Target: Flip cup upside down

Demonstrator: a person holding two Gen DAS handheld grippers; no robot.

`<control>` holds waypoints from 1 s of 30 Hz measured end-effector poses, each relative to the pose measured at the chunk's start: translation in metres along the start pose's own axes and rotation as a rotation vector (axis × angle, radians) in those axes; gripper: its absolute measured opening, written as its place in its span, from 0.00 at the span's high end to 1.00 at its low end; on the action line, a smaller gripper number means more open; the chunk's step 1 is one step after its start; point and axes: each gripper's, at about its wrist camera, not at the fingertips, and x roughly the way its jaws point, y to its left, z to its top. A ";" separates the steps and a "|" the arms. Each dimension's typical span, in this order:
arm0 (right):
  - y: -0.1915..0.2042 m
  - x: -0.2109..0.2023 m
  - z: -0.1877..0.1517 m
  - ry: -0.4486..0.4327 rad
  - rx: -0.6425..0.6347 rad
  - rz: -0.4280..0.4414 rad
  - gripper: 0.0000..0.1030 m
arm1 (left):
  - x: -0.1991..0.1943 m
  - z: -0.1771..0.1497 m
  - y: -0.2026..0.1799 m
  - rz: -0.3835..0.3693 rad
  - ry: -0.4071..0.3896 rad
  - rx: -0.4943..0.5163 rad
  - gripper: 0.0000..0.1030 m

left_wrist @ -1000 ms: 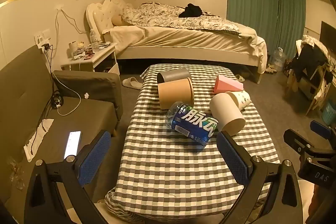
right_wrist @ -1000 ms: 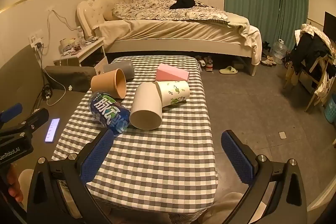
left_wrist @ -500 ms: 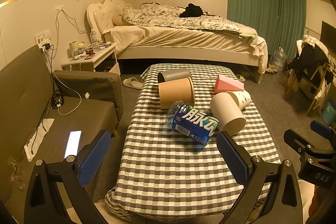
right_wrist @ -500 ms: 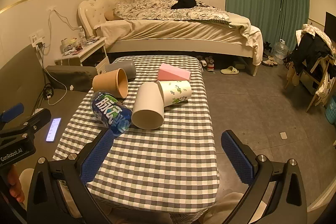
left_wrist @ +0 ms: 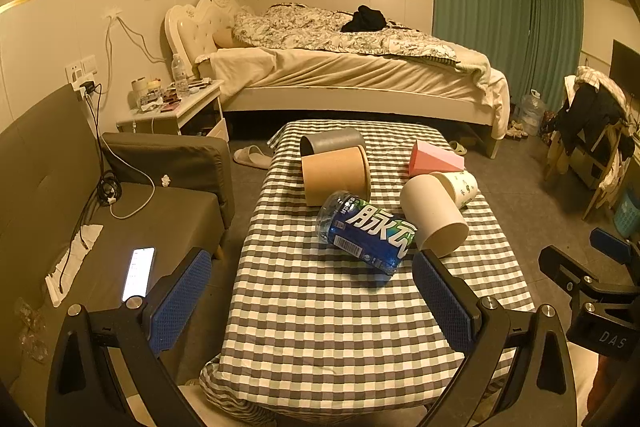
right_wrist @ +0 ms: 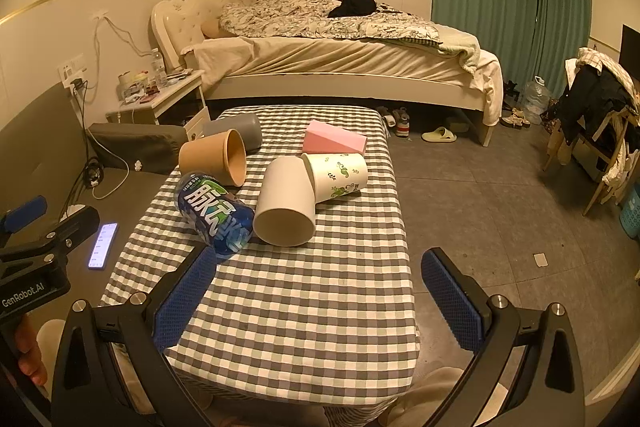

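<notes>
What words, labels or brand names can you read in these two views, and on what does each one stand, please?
"脉动": large white characters on the blue bottle lying on the checked table.
"DAS": on the right tool's body, left wrist view.
"GenRobot.AI": on the left tool's body, right wrist view.
Bottle's small print, barcode and the lit phone screen: too small to read.

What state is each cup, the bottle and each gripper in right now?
white cup: on its side, mouth toward the camera
leaf-print cup: on its side
brown cup: on its side
grey cup: on its side
blue bottle: lying down
left gripper: open, empty
right gripper: open, empty
</notes>
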 end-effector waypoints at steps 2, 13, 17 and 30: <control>0.000 0.000 0.000 0.000 -0.001 0.001 0.00 | 0.001 0.000 0.000 0.000 -0.001 0.000 0.00; 0.002 0.002 -0.002 0.000 -0.003 0.005 0.00 | 0.001 0.000 0.001 0.000 -0.001 -0.001 0.00; 0.003 0.002 -0.001 -0.001 -0.004 0.006 0.00 | 0.001 0.000 0.001 0.000 0.001 -0.001 0.00; 0.007 0.002 0.003 -0.005 -0.008 0.014 0.00 | 0.002 -0.001 0.000 -0.002 0.001 -0.001 0.00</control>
